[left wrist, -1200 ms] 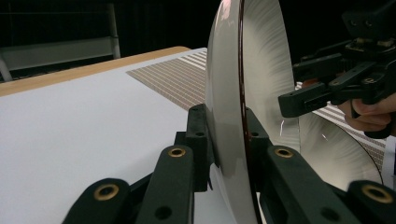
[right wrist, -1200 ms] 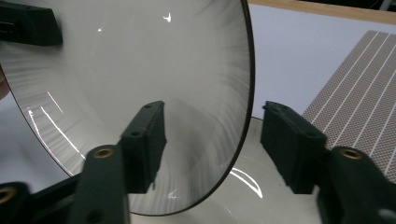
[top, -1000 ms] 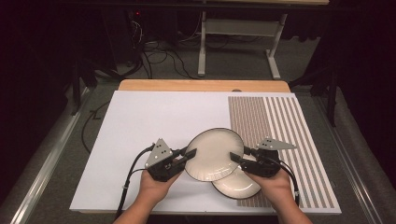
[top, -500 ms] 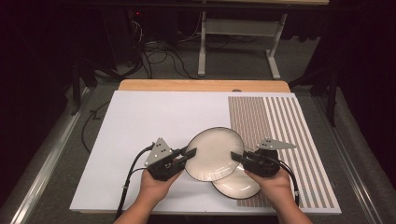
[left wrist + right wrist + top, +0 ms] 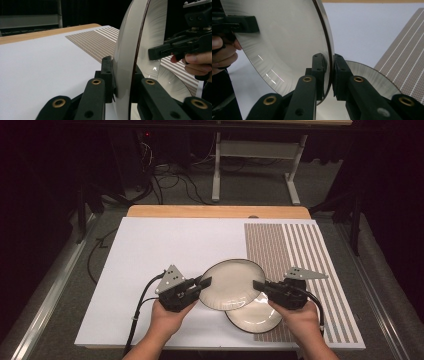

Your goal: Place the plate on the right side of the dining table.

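Upper plate (image 5: pixel 232 284) sits in the lower middle of the high view, cream with a dark rim, held between the two grippers and overlapping the far edge of a second plate (image 5: pixel 255 315) that lies on the mat just below and to the right of it. At its left edge the left gripper (image 5: pixel 204 282) has its jaws clamped onto the rim; in the left gripper view the rim (image 5: pixel 126 57) stands edge-on between the two black pads, both pressed against it. At its right edge the right gripper (image 5: pixel 259 284) has just been closing its jaws, and in the right gripper view the rim (image 5: pixel 329 50) runs between the pads, which touch it on both sides. The person's left hand (image 5: pixel 167 317) and right hand (image 5: pixel 300 317) come in from the bottom of the frame behind the grippers. Everything rests over a white mat (image 5: pixel 165 245), whose right part carries a brown striped panel (image 5: pixel 295 250); a wooden table edge (image 5: pixel 215 211) shows along the mat's top side
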`<state>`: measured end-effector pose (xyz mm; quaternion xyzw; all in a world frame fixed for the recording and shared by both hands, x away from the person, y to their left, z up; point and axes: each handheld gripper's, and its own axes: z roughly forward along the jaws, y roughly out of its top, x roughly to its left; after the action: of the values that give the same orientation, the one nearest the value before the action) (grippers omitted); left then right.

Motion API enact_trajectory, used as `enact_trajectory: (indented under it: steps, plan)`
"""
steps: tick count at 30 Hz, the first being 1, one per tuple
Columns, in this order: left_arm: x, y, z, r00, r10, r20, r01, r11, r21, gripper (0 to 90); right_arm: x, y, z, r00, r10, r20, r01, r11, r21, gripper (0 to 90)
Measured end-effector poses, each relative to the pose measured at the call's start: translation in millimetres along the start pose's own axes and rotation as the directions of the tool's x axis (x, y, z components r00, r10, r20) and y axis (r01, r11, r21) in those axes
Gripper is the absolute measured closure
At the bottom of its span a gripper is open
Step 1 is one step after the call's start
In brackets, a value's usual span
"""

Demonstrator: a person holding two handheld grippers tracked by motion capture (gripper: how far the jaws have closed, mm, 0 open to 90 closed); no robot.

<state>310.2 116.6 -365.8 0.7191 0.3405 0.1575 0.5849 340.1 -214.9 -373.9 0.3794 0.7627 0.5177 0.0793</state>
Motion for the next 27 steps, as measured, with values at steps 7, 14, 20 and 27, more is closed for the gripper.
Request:
enact_trajectory:
  steps: [7,14,20,27]
  plan:
    - [0.0,15.7,6.6,0.9998,0.004,0.02,-0.004,0.9999,-0.01,79.6,1.0,9.0,-15.2,0.9994,-0.029,0.021,0.03,0.999,-0.042,85.7]
    - [-4.6,29.6,19.0,0.9988,0.023,0.044,-0.023,0.9997,-0.011,79.8,-3.1,16.9,-31.1,0.9972,-0.056,0.05,0.06,0.996,-0.067,86.0]
    - [-10.7,40.1,41.5,0.9966,0.065,0.051,-0.067,0.9973,0.032,79.9,-16.6,19.4,-45.4,0.9944,-0.059,0.088,0.066,0.995,-0.078,86.0]
    - [-17.8,47.7,67.5,0.995,0.075,0.066,-0.078,0.9955,0.053,79.9,-31.0,22.2,-64.3,0.9893,-0.047,0.138,0.061,0.993,-0.102,86.1]
